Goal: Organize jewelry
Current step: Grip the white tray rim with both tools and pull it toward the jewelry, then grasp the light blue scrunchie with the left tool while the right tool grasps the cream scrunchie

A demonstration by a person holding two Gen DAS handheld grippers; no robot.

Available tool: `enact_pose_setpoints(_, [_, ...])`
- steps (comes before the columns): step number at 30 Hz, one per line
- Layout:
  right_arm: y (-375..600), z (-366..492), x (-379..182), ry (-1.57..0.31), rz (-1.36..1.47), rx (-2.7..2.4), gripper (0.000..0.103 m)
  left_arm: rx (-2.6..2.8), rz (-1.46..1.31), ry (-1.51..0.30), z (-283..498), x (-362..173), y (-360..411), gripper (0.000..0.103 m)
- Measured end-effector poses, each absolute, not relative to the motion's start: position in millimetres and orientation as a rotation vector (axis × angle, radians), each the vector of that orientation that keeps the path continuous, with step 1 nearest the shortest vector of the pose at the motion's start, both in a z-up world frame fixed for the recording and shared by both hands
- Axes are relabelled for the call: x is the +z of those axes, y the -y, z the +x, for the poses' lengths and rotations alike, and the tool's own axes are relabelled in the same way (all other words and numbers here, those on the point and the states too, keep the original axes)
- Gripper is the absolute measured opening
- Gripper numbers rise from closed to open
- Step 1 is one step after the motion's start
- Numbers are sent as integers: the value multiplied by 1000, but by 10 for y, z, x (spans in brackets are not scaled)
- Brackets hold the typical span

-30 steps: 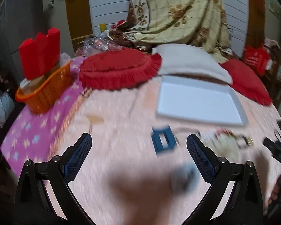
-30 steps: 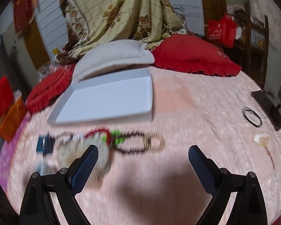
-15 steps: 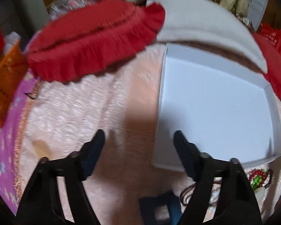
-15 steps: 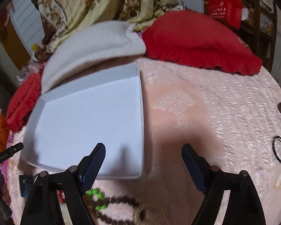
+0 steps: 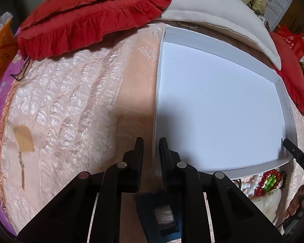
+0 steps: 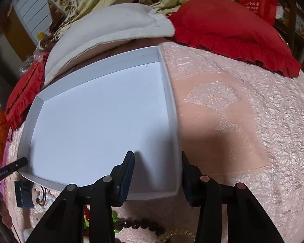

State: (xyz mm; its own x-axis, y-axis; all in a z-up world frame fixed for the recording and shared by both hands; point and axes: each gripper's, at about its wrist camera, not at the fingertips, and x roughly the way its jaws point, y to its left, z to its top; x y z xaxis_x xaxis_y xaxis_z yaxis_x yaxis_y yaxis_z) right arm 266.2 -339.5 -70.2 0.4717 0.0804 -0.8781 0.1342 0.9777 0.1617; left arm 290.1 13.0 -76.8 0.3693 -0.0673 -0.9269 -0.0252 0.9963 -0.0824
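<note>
The light, stiff-walled white tray [image 5: 218, 105] on the bed was straddled at its near corners by both grippers' closing fingers, left [image 5: 150, 147] nearly pinching its thin wall, right [image 6: 157, 162] wider.

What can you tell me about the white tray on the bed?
The white tray is a shallow rectangular box, like cardboard, with low upright walls and nothing inside. It lies flat on the pink bedspread, its far edge by a cream pillow. The left gripper straddles the wall at its near left corner, jaws closing. The right gripper straddles the near right corner, jaws also closing. Beads lie just outside the near wall.
</note>
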Motion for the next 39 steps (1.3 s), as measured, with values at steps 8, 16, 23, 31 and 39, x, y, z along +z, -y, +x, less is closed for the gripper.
enact_pose_setpoints(8, [3322,2573,-715,-1075,215,-16,42,12,-98,-1202,3011,-754,-214,15])
enact_pose_setpoints(16, [3338,2480,-662,-1044,227,-13,42,10,-108,-1168,3001,-636,-307,15])
enact_pose_setpoints(23, [3448,2050,-31,-885,223,-42,49,35,-64,-985,2535,84,-449,16])
enact_pose_setpoints(31, [3078,1066,264,-697,38,-40,91,48,-52,-823,1571,513,-524,66])
enact_pose_setpoints(39, [2744,846,-246,-905,184,149,66,-65,-180,-976,1047,-47,-464,66])
